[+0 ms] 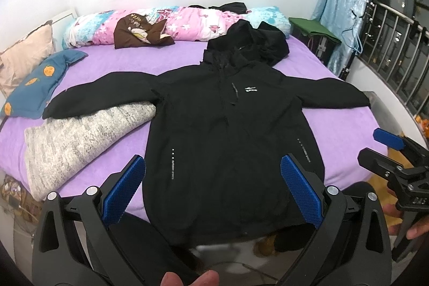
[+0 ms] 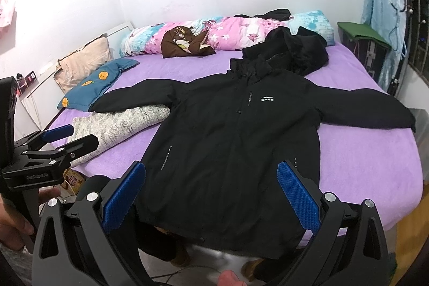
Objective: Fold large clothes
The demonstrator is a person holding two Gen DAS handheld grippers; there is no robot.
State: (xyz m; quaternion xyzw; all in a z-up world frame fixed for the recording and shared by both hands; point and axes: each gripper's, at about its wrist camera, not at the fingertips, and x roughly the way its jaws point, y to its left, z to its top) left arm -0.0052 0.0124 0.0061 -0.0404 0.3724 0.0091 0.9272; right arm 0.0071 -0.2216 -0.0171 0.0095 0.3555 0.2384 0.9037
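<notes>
A black hooded jacket [image 1: 228,130] lies face up, sleeves spread, across the centre of both views on a purple bed [image 1: 348,146], its hem hanging off the near edge at the bottom of the frame. I hold my left gripper [image 1: 213,189] and right gripper [image 2: 211,195] above that hem, both with jaws spread wide and gripping nothing; the blue, finely ridged pads [image 2: 297,199] stand well apart.

No fold is made yet, as I read it. The first step calls for a sleeve: I would pinch a cuff, at the right edge of the frame [image 2: 402,119] or the left [image 1: 53,109], take only the sleeve's own layers and carry it flat across the chest. The shell looks smooth and slippery, so a deep bite should hold better than a fingertip nip. The bulky hood [image 1: 252,42] sits crumpled at upper centre and will want flattening. A grey knitted blanket [image 1: 80,136] lies under the left-frame sleeve and may snag.
</notes>
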